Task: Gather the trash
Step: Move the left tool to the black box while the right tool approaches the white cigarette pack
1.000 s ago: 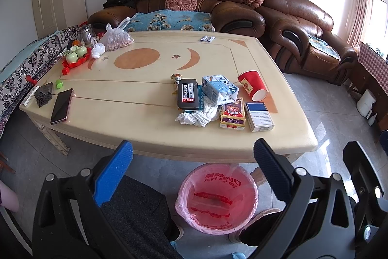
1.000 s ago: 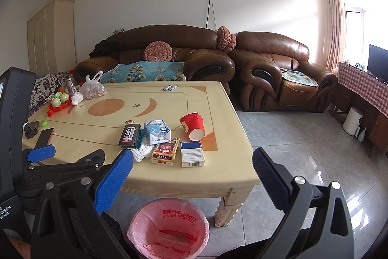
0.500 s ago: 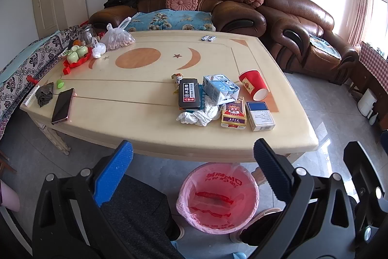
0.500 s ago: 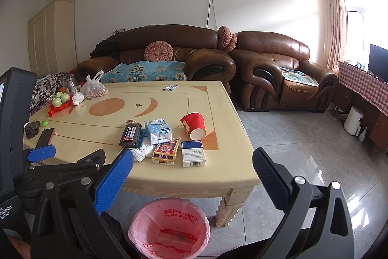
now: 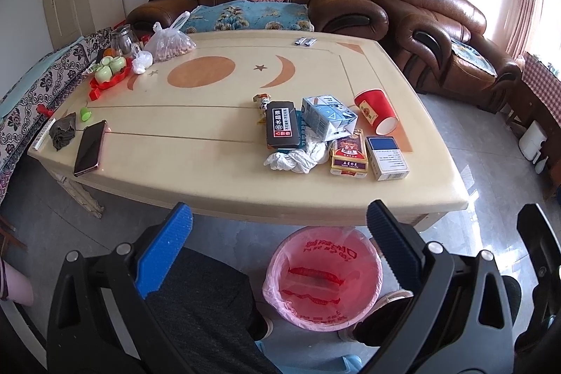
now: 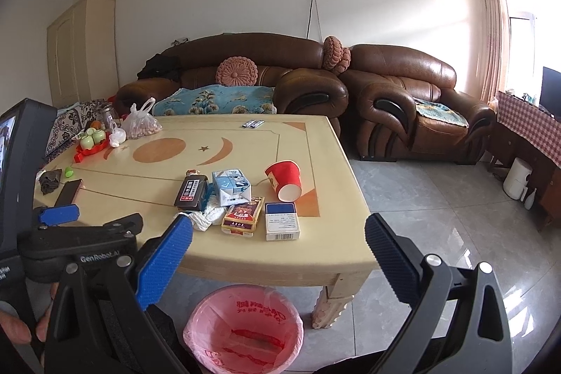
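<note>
Left gripper [image 5: 278, 235] jaws wide apart, pink bin [image 5: 364, 304] below, litter-strewn table [image 5: 196, 163]

The table [image 5: 210, 163] is cream with orange circle, crescent and star inlays. The bin liner [image 5: 322, 279] is pink with red print. The paper cup [image 5: 377, 111] is red. One carton [image 5: 328, 118] is pale blue and white; one pack [image 5: 385, 156] is white with a blue top. The sofa [image 6: 298, 83] is brown; its seat cover [image 6: 214, 100] is blue with a floral pattern. Gripper pads [image 5: 164, 255] are blue.

Glossy lacquered table [image 5: 217, 170], brown sofa [image 5: 350, 9] seemingly shiny leather.
</note>
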`<state>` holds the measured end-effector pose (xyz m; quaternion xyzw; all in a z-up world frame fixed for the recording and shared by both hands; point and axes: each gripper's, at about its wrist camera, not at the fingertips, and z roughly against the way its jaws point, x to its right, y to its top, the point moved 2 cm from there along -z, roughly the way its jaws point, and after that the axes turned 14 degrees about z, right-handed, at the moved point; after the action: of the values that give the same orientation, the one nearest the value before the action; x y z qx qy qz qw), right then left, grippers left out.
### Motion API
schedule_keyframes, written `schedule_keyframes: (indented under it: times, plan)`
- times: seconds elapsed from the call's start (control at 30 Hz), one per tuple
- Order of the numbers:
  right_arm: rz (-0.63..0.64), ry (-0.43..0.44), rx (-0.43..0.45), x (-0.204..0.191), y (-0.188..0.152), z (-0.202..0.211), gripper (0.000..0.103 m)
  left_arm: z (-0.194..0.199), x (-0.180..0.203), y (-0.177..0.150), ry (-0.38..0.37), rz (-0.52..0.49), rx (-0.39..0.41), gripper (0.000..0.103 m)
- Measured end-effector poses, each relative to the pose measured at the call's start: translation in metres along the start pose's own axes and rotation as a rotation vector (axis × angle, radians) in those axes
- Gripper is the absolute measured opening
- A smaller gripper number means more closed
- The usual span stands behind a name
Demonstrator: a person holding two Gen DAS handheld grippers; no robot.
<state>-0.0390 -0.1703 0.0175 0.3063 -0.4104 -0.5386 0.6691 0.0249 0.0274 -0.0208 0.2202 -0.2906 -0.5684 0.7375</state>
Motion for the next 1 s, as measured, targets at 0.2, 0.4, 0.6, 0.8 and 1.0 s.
schedule_keyframes:
  times: [0.2,0.4,0.6,0.8,1.0]
  plan:
    - [0.025,-0.014,-0.008,0.008,-0.004,-0.015,0.097,-0.014,-0.01,0.01,0.022,-0.02,-0.019,0.098]
    - [-0.021,0.048,-0.046,0.022,-0.01,-0.044,0.097,-0.036,-0.012,0.023,0.014,-0.012,-0.073,0.098]
    - [-0.04,0.059,-0.08,0.029,-0.011,-0.073,0.097,-0.053,-0.003,0.035,0.007,-0.025,-0.092,0.098]
    - [-0.032,0.059,-0.105,0.03,-0.009,-0.097,0.097,-0.075,0.004,0.046,0.008,-0.023,-0.123,0.098]
    - [-0.028,0.076,-0.138,0.027,-0.008,-0.125,0.097,-0.101,0.009,0.054,0.013,-0.024,-0.165,0.098]
